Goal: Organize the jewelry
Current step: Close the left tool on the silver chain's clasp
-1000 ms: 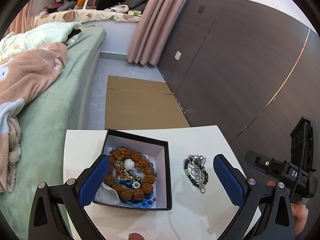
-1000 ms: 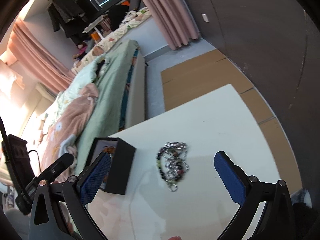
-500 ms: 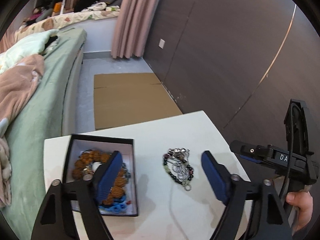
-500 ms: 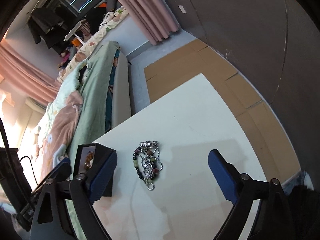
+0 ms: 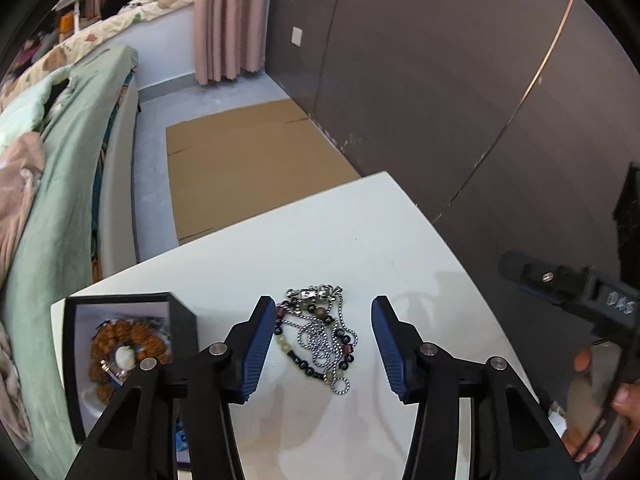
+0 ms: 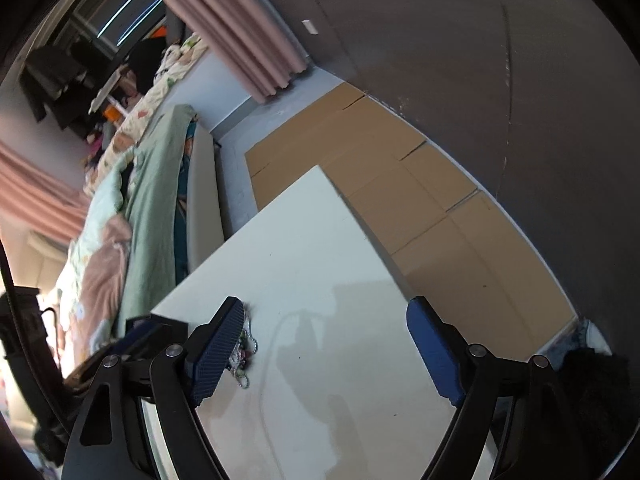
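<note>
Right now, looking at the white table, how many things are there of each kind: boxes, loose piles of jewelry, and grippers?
Boxes: 1, the black box holding brown beads.
Loose jewelry piles: 1, the chain and bead tangle on the table.
Grippers: 2, the left gripper open around the tangle, the right gripper open over bare table.
Total: 4

1. This is looking like a bedroom in someone's home: a bed with a rumpled green sheet [image 5: 60, 184] and a pink fleece blanket [image 5: 18, 184] is running along one side.
2. Pink floor-length curtains [image 5: 224, 20] are hanging by the dark panelled wall [image 5: 420, 80].
3. Flattened brown cardboard [image 5: 248, 172] is lying on the floor beside a small white table [image 6: 304, 248].
</note>
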Tool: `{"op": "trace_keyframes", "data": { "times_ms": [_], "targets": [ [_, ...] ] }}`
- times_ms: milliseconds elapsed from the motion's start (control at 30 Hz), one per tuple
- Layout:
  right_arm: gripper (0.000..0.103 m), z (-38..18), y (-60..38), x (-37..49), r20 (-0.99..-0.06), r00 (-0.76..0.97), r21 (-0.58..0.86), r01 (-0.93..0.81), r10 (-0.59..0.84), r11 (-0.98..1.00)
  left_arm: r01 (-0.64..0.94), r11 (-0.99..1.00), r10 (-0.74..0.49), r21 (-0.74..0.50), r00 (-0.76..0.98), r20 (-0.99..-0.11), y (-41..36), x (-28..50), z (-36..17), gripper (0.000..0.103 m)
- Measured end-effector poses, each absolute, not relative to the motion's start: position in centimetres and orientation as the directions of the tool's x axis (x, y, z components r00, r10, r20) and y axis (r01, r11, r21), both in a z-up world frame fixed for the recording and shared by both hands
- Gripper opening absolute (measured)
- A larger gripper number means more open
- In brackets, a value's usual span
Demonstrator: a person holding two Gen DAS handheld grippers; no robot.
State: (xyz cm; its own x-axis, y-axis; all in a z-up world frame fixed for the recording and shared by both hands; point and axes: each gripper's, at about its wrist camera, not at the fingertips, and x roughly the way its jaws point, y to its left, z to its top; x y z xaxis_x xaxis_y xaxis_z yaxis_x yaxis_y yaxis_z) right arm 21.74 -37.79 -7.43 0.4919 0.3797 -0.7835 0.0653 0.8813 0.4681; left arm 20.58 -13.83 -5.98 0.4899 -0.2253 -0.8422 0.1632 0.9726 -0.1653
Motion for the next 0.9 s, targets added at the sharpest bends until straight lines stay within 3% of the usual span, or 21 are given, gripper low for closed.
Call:
{"op": "trace_keyframes", "data": {
  "times_ms": [633,900],
  "targets": [
    [0.084,-9.8,-40.4,23.6,-0.813,0.453,0.502,0.224,0.367,0.835,0.179,0.984,-0.083,-0.019,0.361,-0.929,-16.4,25.3,-11.9,0.04],
    [0.084,-9.8,-39.4,23.6,-0.81,0.445,0.509,0.207,0.383,0.836,0.164,0.985,-0.114,-0.057,0.368,-0.923,-15.5,25.9,-12.2,0.036]
  ]
}}
